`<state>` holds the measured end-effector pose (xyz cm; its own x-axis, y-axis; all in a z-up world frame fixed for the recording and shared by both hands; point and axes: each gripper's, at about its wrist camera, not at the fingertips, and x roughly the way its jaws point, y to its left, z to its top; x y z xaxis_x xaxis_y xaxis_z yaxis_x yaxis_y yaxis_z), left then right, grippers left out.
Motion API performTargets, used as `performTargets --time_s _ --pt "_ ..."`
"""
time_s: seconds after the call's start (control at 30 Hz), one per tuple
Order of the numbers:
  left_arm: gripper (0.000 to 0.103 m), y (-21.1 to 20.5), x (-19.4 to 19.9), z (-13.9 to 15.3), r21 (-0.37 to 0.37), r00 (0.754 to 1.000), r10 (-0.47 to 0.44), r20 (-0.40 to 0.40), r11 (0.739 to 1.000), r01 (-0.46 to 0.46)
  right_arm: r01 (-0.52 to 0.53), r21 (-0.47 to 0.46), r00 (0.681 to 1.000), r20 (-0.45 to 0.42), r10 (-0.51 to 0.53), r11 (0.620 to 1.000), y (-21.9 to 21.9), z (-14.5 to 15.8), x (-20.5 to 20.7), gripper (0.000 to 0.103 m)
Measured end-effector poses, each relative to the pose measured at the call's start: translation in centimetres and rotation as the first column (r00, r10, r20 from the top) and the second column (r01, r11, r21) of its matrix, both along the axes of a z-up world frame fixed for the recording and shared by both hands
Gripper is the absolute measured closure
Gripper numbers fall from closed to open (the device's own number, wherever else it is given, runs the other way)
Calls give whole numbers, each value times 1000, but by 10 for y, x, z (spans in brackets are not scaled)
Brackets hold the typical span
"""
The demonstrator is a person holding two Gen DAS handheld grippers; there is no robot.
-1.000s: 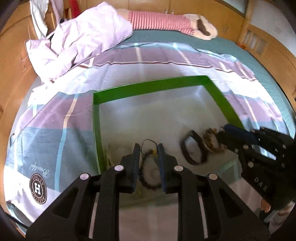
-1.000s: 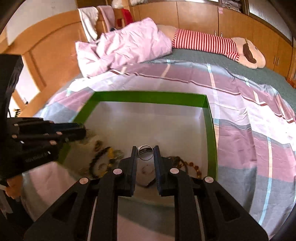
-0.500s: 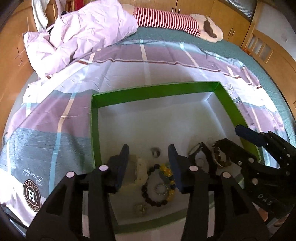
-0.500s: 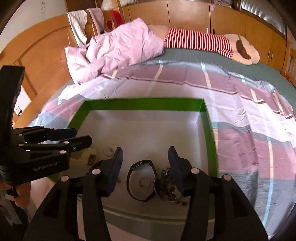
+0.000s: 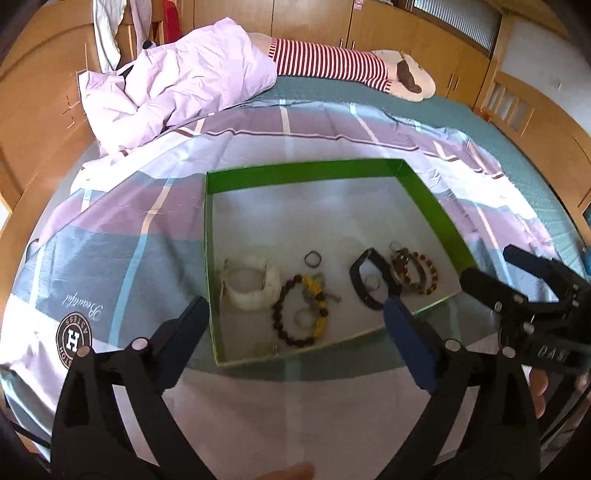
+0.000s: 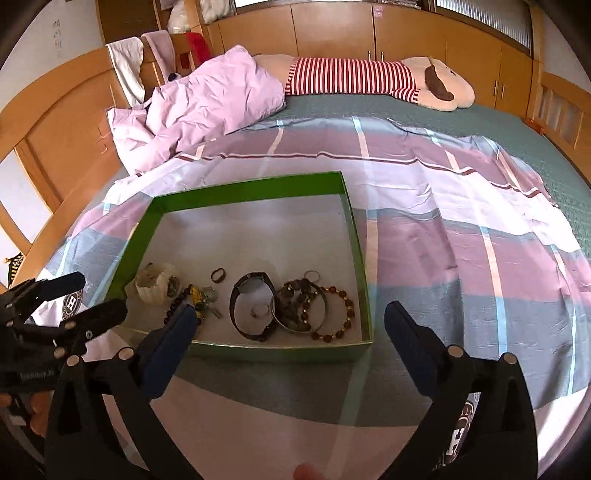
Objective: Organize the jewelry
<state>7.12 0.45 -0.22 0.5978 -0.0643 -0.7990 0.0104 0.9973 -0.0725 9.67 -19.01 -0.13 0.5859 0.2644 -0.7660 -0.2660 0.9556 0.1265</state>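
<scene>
Both grippers, left gripper (image 5: pixel 295 325) and right gripper (image 6: pixel 291 328), have just been opening, nothing between their jaws. Jewelry (image 6: pixel 258 306) lies along the green box's (image 6: pixel 255 184) near wall. Advise approaching pieces singly.

bed (image 6: pixel 461 206): plaid sheet, teal cover | wardrobe (image 6: pixel 406 33): wooden doors along far wall | light: daylight on the bed

Bedsheet (image 5: pixel 110 258): script "Beautiful", round "H" logo (image 5: pixel 74 338); lettering upside down.
</scene>
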Motion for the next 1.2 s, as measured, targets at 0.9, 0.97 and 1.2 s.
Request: performTargets --time_s 0.9,0.97,1.2 --pt "5 2 -1 -6 17 999 38 -28 999 -38 -32 -89 999 33 35 995 19 -8 -2 4" --pt "5 1 -1 -7 19 999 37 -30 999 -36 -29 -91 999 33 32 995 19 -8 -2 4" --pt "5 0 -1 -8 18 999 38 -32 999 -38 -28 -94 999 35 31 995 19 -8 -2 4"
